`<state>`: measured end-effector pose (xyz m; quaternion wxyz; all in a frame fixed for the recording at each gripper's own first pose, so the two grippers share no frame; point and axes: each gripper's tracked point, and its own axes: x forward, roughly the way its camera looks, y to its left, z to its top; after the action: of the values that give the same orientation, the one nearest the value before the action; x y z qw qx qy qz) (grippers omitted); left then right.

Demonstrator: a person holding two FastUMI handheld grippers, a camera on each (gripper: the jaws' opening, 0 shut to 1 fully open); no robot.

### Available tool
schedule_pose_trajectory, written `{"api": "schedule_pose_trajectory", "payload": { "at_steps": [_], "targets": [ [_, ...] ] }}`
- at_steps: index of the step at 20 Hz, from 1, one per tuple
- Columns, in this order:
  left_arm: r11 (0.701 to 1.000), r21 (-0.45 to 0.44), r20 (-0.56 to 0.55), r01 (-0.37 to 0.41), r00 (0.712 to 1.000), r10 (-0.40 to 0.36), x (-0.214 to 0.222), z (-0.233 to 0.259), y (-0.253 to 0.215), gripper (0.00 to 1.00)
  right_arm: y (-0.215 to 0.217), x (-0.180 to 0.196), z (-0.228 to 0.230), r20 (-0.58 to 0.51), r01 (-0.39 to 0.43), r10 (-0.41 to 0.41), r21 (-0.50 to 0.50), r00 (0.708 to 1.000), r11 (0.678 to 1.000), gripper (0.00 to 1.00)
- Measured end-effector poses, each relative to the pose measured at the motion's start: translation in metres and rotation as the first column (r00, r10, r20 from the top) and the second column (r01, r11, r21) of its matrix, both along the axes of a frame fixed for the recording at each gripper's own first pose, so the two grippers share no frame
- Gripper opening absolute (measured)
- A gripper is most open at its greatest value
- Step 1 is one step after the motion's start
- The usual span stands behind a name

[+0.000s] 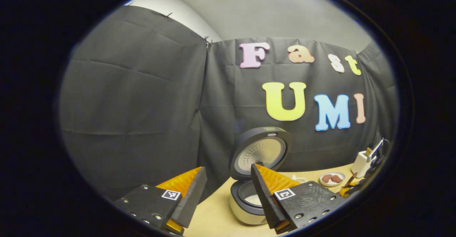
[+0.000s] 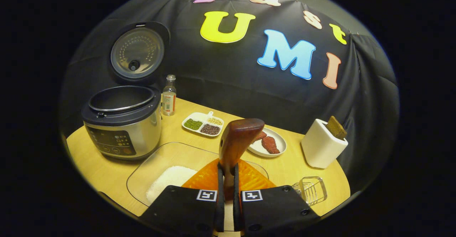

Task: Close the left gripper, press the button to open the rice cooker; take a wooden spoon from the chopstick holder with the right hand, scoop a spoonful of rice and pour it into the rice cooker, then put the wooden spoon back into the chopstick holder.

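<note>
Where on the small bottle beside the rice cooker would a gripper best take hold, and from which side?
Probably the straight body of the small bottle, below its narrow neck, with fingers level. It stands upright, so the flat-sided middle gives the pads the most to press on. Come from the open table side on its right: the rice cooker crowds its left and the booth wall stands behind.

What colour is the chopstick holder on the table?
White, plain, no pattern. The chopstick holder shows best in the right gripper view.
</note>
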<state>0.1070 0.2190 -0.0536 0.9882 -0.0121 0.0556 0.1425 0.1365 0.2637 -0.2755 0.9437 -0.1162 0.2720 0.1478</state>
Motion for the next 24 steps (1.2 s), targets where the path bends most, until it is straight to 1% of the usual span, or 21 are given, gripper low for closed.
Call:
{"api": "schedule_pose_trajectory", "payload": {
  "at_steps": [3,5,9,11,13,15,16,17,19,20,21,22,23,24],
  "targets": [
    [1.000,-0.009,0.000,0.004,1.000,-0.004,0.000,0.001,-0.002,0.79,0.015,-0.009,-0.003,-0.051,-0.022,0.025,0.057,0.998,0.998,0.12],
    [1.000,-0.010,0.004,0.002,1.000,-0.002,0.002,0.000,-0.003,0.79,0.024,-0.016,-0.003,-0.096,-0.029,0.040,0.113,0.995,0.993,0.12],
    [1.000,-0.015,0.006,-0.002,1.000,0.002,-0.001,0.001,0.000,0.79,0.029,-0.022,-0.001,-0.166,-0.001,0.039,0.219,0.985,0.976,0.12],
    [1.000,-0.021,0.008,-0.005,1.000,0.005,-0.002,0.002,0.002,0.79,0.027,-0.022,-0.001,-0.211,0.036,0.026,0.285,0.977,0.958,0.12],
    [1.000,-0.024,0.011,-0.005,1.000,0.005,-0.003,0.003,0.001,0.79,0.025,-0.021,-0.002,-0.278,0.104,0.004,0.370,0.961,0.923,0.12],
    [1.000,-0.026,0.012,-0.001,1.000,0.002,-0.002,0.003,0.000,0.80,0.019,-0.019,-0.003,-0.331,0.172,-0.024,0.425,0.943,0.889,0.12],
    [1.000,-0.029,0.013,0.000,1.000,0.000,-0.002,0.004,0.000,0.79,0.015,-0.017,-0.004,-0.350,0.195,-0.033,0.439,0.936,0.877,0.12],
    [1.000,-0.031,0.014,0.002,1.000,-0.002,-0.002,0.005,-0.001,0.80,0.012,-0.016,-0.006,-0.369,0.217,-0.040,0.452,0.928,0.865,0.12],
    [1.000,-0.028,0.018,0.005,1.000,-0.005,-0.002,0.007,-0.003,0.79,0.007,-0.016,-0.008,-0.417,0.274,-0.056,0.486,0.907,0.830,0.12],
    [1.000,-0.024,0.020,0.006,1.000,-0.006,-0.002,0.008,-0.002,0.79,0.004,-0.015,-0.008,-0.436,0.298,-0.061,0.500,0.898,0.813,0.09],
    [1.000,-0.022,0.022,0.008,1.000,-0.007,-0.002,0.011,-0.003,0.80,0.000,-0.014,-0.008,-0.449,0.316,-0.063,0.515,0.891,0.797,0.12],
    [1.000,-0.021,0.024,0.010,1.000,-0.009,-0.003,0.011,-0.004,0.79,-0.004,-0.012,-0.006,-0.457,0.330,-0.066,0.529,0.887,0.782,0.08],
    [1.000,-0.020,0.025,0.012,1.000,-0.012,-0.003,0.013,-0.004,0.79,-0.008,-0.012,-0.005,-0.464,0.344,-0.068,0.542,0.883,0.767,0.12],
    [1.000,-0.018,0.024,0.015,1.000,-0.014,-0.002,0.013,-0.006,0.79,-0.012,-0.009,-0.004,-0.472,0.362,-0.073,0.557,0.878,0.748,0.12]
  ]
}}
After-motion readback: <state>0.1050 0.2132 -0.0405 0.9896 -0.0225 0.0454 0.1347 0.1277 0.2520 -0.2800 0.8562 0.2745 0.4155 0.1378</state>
